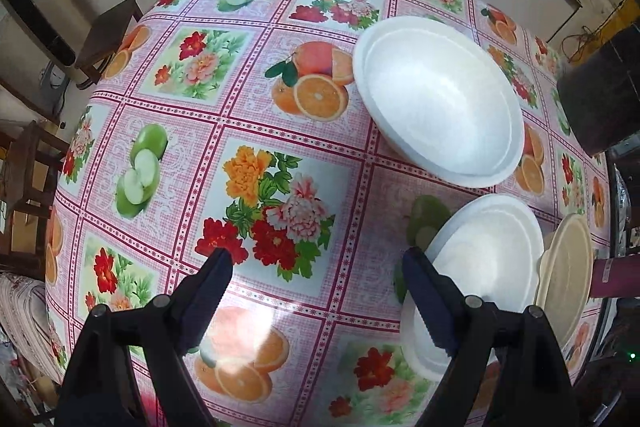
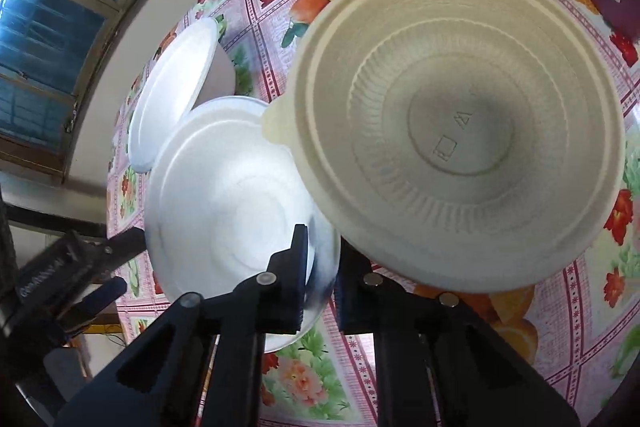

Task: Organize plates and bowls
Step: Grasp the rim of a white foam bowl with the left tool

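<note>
Three dishes are in play on the flowered surface (image 1: 256,155): a white foam bowl (image 1: 438,95) sitting well back, a second white foam bowl (image 1: 488,251) nearer, and a cream plastic bowl (image 2: 460,131) just beside it.

Left tool (image 1: 320,263): jaws wide, nothing between them. Its right finger lies at the near white bowl's rim; contact cannot be confirmed.

Right tool (image 2: 320,267): jaws drawn narrow at the near rim of the near white bowl, which appears pinched. The cream bowl overlaps that rim right at the right finger, so whether it is caught too cannot be told.

Judgement: step in hand is gathering the bowls into one stack.

Risks:
- Thin foam rim in a tight pinch may crack or dent.
- An edge-only grip leaves the bowl free to swing or slip out when lifted.
- The cream bowl, lying against the white one, may get dragged or tipped.
- The left finger close by may snag the rim.
</note>
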`<move>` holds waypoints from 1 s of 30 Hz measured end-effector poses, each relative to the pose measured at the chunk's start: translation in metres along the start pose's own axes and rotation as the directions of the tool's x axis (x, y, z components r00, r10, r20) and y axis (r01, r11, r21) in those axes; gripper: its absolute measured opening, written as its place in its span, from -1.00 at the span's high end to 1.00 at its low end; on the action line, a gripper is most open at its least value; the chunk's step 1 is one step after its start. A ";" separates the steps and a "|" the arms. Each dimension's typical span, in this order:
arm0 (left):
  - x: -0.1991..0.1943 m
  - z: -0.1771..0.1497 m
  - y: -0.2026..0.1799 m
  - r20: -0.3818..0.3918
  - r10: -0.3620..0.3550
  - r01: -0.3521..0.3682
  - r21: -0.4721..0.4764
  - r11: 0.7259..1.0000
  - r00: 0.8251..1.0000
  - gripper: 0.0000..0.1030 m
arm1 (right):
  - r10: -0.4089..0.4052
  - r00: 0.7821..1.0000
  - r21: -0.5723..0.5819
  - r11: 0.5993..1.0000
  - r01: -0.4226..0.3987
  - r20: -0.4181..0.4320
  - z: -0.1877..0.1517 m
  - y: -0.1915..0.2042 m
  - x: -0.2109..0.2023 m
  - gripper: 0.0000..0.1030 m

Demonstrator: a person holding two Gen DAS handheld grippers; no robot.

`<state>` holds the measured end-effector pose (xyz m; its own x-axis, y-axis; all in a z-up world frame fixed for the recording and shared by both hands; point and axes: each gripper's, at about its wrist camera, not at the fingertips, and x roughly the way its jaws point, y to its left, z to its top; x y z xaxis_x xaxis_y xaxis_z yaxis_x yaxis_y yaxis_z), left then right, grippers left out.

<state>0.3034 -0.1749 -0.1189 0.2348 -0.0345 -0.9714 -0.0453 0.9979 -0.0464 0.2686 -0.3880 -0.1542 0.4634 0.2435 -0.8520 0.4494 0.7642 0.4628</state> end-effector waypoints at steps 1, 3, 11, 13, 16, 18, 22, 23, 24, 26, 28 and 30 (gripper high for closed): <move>0.000 0.000 0.000 -0.003 -0.017 0.017 -0.003 1.000 1.000 -0.72 | -0.004 1.000 -0.004 1.000 0.004 0.002 0.000 0.001 -0.001 0.75; 0.002 0.000 0.002 -0.018 -0.043 0.042 -0.018 0.999 0.999 -0.72 | -0.019 1.000 -0.016 1.000 0.019 -0.001 0.001 0.003 -0.001 0.75; -0.006 0.003 0.016 -0.032 -0.099 0.097 -0.065 0.993 0.995 -0.72 | -0.084 0.996 -0.048 0.995 0.083 -0.004 0.004 0.005 -0.001 0.75; -0.003 0.000 0.007 -0.047 -0.098 0.097 -0.031 0.995 0.994 -0.72 | -0.075 0.997 -0.050 0.996 0.074 -0.009 0.005 0.007 0.000 0.75; 0.005 -0.004 -0.003 -0.069 -0.094 0.094 -0.002 0.996 0.993 -0.72 | -0.068 0.998 -0.054 0.996 0.067 -0.013 0.005 0.010 0.001 0.75; 0.012 -0.005 -0.006 -0.077 -0.064 0.065 0.007 0.998 0.995 -0.72 | -0.067 0.998 -0.055 0.996 0.067 -0.013 0.004 0.010 0.001 0.75; 0.022 -0.007 -0.003 -0.091 -0.069 0.068 -0.010 0.998 0.993 -0.62 | -0.061 0.998 -0.047 0.997 0.060 -0.013 0.006 0.007 0.002 0.75; 0.023 -0.007 -0.004 -0.094 -0.071 0.071 -0.003 0.997 0.993 -0.42 | -0.056 0.998 -0.048 0.997 0.055 -0.012 0.006 0.008 0.001 0.75; 0.024 -0.008 -0.006 -0.099 -0.086 0.086 0.000 0.996 0.991 -0.16 | -0.051 0.999 -0.048 0.998 0.051 -0.009 0.006 0.010 0.001 0.75; 0.022 -0.010 -0.012 -0.102 -0.107 0.109 0.019 0.994 0.989 0.18 | -0.049 0.999 -0.054 0.997 0.049 -0.006 0.005 0.014 -0.001 0.75; 0.021 -0.012 -0.020 -0.096 -0.104 0.109 0.052 0.993 0.990 0.39 | -0.045 0.999 -0.054 0.998 0.045 -0.008 0.003 0.017 -0.001 0.75; 0.023 -0.015 -0.023 -0.110 -0.107 0.115 0.066 0.991 0.988 0.55 | -0.040 0.999 -0.040 0.998 0.040 -0.014 0.000 0.015 0.000 0.75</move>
<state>0.2955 -0.1997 -0.1433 0.1302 -0.1470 -0.9805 0.0466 0.9888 -0.1421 0.2753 -0.3766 -0.1468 0.4342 0.2209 -0.8733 0.4362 0.7966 0.4184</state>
